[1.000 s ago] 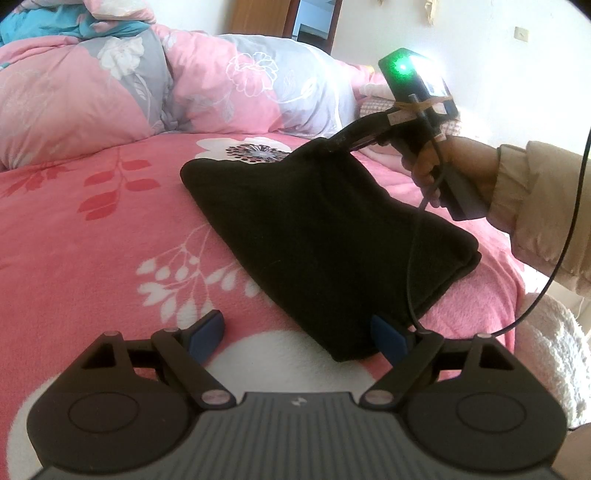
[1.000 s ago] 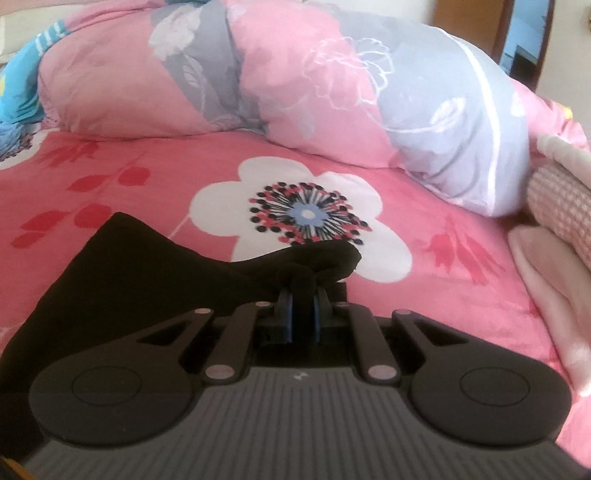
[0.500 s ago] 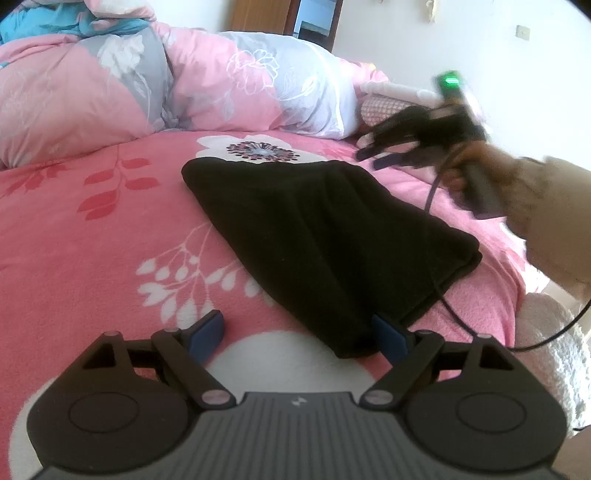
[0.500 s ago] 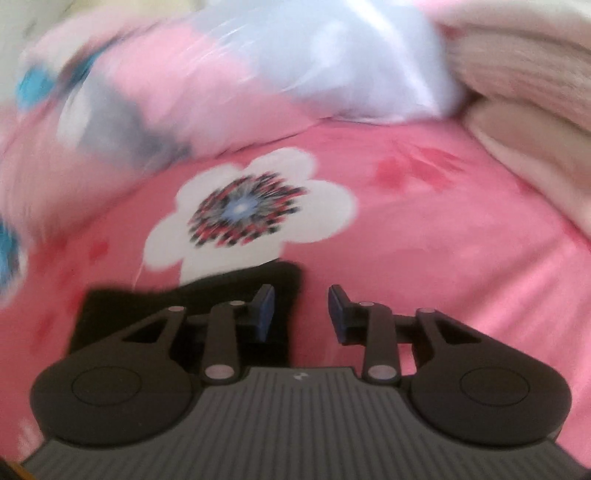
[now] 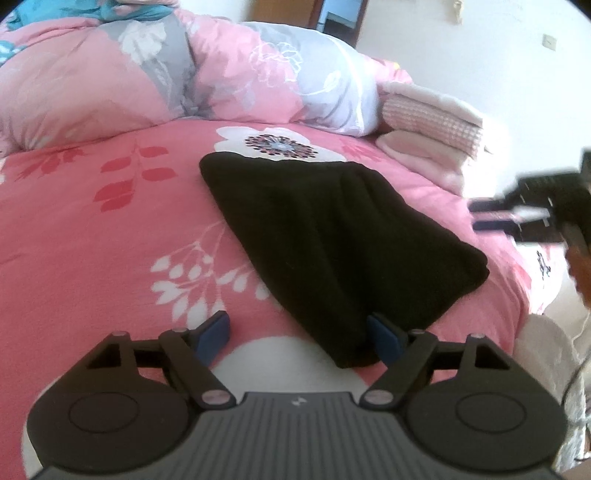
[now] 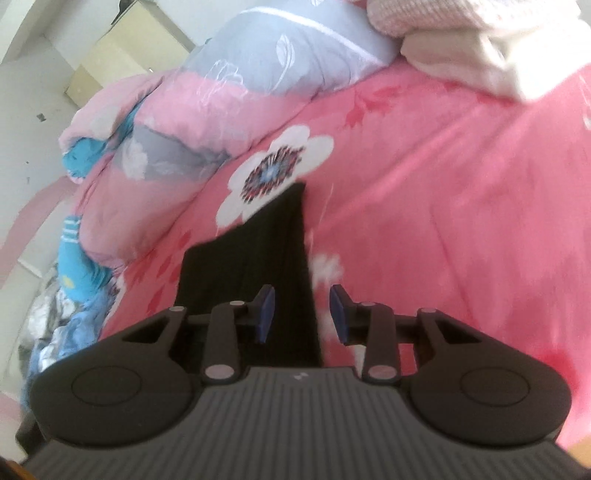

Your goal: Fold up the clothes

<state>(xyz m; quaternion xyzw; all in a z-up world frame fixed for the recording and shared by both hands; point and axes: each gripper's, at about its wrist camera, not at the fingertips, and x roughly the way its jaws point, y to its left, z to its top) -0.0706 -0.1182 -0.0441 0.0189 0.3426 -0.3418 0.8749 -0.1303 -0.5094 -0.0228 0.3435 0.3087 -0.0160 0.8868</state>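
black garment (image 5: 332,236): folded flat on pink bed (image 5: 92,258) | left hand-held gripper (image 5: 299,338): jaws spread, closing, garment's near corner between them, ungripped | right hand-held gripper (image 6: 302,312): parted, pinching nothing

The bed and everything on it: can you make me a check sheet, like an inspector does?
Surface: pink floral bedsheet, smooth where it shows.
Job's things: black garment folded, lying flat on the sheet.
Clutter: stack of folded pink and white textiles near the far right edge; rolled floral duvet along the back.
Grippers: left gripper wide, jaws closing, garment's near corner against one pad, not pinched; right gripper open, empty, blurred beyond the garment's right side.
Cables: thin one at the left view's lower right edge.
Surroundings: white wall, wooden door frame.
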